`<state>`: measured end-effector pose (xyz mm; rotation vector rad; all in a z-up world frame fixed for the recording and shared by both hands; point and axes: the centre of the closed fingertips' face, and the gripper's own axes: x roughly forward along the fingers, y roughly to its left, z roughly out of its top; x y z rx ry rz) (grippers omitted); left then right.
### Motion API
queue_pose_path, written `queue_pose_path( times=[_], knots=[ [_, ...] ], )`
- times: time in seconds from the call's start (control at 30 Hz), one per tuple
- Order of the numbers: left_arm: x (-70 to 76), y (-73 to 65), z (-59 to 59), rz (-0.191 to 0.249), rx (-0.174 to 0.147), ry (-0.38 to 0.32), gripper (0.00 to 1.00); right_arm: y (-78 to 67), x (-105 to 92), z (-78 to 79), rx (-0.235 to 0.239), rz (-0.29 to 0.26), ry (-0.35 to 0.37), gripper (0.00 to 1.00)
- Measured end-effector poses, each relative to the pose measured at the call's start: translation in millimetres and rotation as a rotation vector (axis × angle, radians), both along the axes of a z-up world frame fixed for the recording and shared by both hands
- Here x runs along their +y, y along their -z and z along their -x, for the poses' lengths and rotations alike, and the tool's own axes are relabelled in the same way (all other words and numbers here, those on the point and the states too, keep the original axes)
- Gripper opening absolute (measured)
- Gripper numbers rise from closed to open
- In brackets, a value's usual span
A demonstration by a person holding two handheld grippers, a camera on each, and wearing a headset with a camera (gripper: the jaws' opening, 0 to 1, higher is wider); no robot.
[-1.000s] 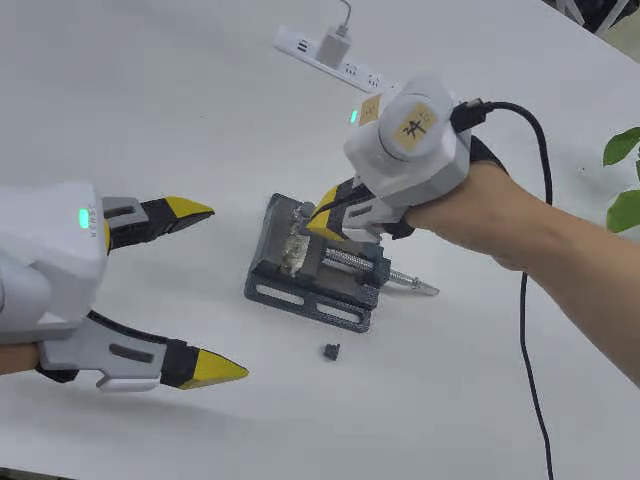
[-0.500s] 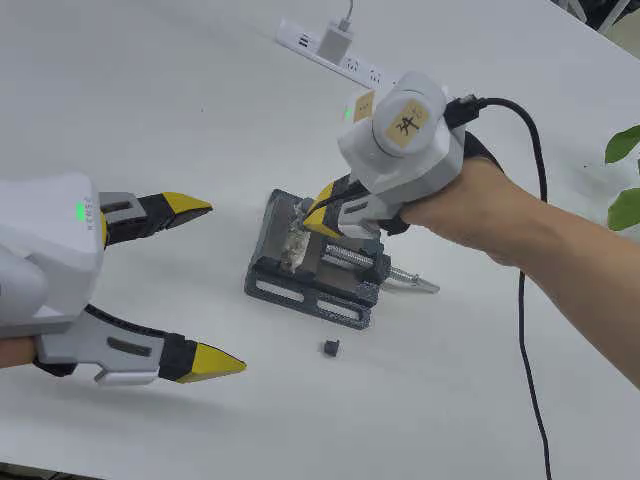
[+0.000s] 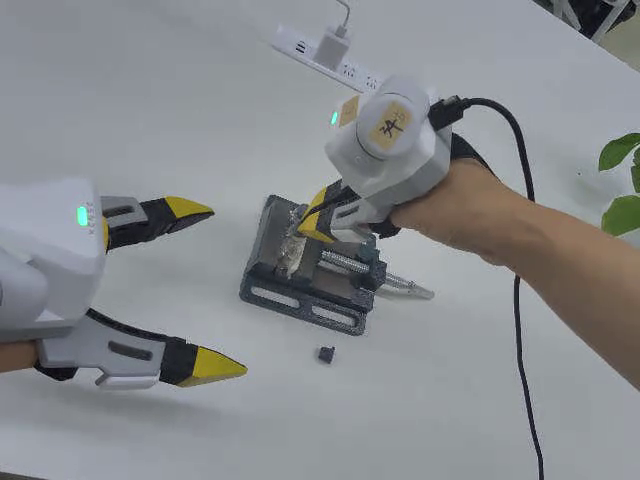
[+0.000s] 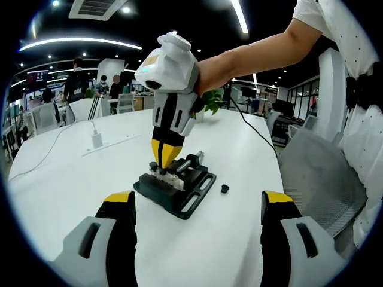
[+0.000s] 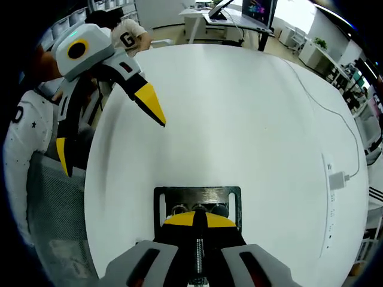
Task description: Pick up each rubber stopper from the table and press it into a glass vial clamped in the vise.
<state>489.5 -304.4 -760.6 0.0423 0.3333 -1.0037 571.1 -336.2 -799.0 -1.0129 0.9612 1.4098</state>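
Note:
A dark vise (image 3: 300,290) stands mid-table with glass vials (image 5: 179,210) clamped in its jaws. My right gripper (image 3: 305,222) points down onto the vials, shut, its yellow tips pressed together on their tops (image 4: 162,164); whatever lies under the tips is hidden. Dark stoppers cap vials beside the tips (image 4: 154,165). One loose black rubber stopper (image 3: 326,353) lies on the table in front of the vise (image 4: 176,191), also the small stopper (image 4: 225,189). My left gripper (image 3: 205,290) hovers open to the left of the vise, nothing between its jaws (image 4: 197,203).
A white power strip (image 3: 325,50) with a plug lies at the far edge. A black cable (image 3: 525,300) trails from the right gripper across the table's right side. Plant leaves (image 3: 620,180) stand at the right edge. The vise's screw handle (image 3: 405,288) sticks out rightward.
The right gripper has tilted slightly over the vise, its tips staying at the vials. The left gripper has stayed open in place. The head view has shifted a little.

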Motion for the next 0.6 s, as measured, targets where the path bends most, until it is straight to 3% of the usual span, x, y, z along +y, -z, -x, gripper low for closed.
queue_pose_path(
  times=[0.6],
  knots=[
    [-0.1,-1.6,-1.7,0.007,-0.004,-0.006,0.84,5.9,-0.7,-6.5,0.001,0.069,-0.033,0.00]
  ],
)
